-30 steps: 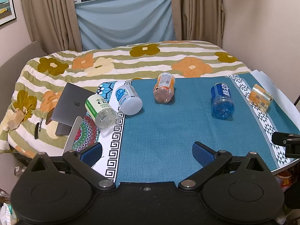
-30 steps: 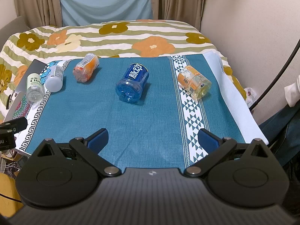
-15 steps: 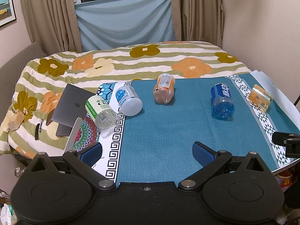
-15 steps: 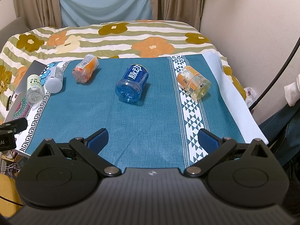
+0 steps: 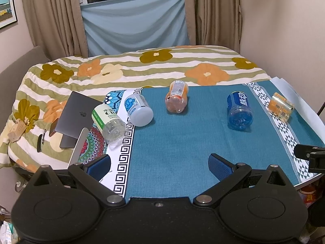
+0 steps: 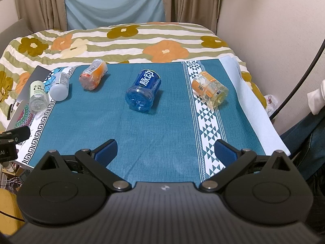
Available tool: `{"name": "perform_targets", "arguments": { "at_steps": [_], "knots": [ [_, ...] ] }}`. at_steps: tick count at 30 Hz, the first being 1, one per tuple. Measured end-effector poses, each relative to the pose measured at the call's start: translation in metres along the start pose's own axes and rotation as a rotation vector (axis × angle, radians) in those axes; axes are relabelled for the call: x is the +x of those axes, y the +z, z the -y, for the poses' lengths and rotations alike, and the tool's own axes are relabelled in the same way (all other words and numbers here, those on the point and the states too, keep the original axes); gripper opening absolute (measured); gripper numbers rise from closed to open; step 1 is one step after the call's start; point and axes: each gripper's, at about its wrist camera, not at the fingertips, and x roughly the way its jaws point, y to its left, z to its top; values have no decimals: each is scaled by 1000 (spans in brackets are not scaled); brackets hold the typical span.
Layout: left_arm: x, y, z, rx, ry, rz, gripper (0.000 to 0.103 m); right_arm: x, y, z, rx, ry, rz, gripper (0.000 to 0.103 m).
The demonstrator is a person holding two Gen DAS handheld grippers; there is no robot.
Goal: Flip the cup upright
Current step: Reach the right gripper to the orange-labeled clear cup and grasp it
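Observation:
Several cut-bottle cups lie on their sides on a teal cloth [image 5: 172,152]: a green-label clear one [image 5: 107,124] [image 6: 37,97], a white-blue one [image 5: 138,109] [image 6: 60,86], an orange one [image 5: 176,99] [image 6: 93,77], a blue one [image 5: 239,109] [image 6: 144,93] and a yellow-orange one [image 5: 281,106] [image 6: 210,89]. My left gripper [image 5: 159,163] is open and empty above the cloth's near edge. My right gripper [image 6: 165,150] is open and empty, well short of the blue cup.
A grey laptop [image 5: 78,117] lies left of the cups on the flowered bedspread [image 5: 142,69]. A wall [image 6: 274,30] stands close on the right. The right gripper's edge shows in the left wrist view [image 5: 310,154].
Both grippers stay open and nearly still; the views have shifted only slightly. No cup has moved.

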Motion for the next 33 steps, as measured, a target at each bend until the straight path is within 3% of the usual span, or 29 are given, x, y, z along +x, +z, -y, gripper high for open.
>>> {"name": "perform_targets", "arguments": {
  "at_steps": [9,17,24,31,33],
  "knots": [
    [2,15,3,-14,-9,-16,103,-3,6,4,-16,15,9,103],
    [11,28,24,-4,-20,-34,103,13,44,41,-84,62,14,103],
    [28,27,45,-8,17,-73,103,69,83,85,-239,99,-2,103],
    [47,30,63,-45,64,-98,103,151,108,114,-316,154,-85,103],
    [51,31,65,-85,45,-96,103,169,111,120,-307,163,-97,103]
  ]
}}
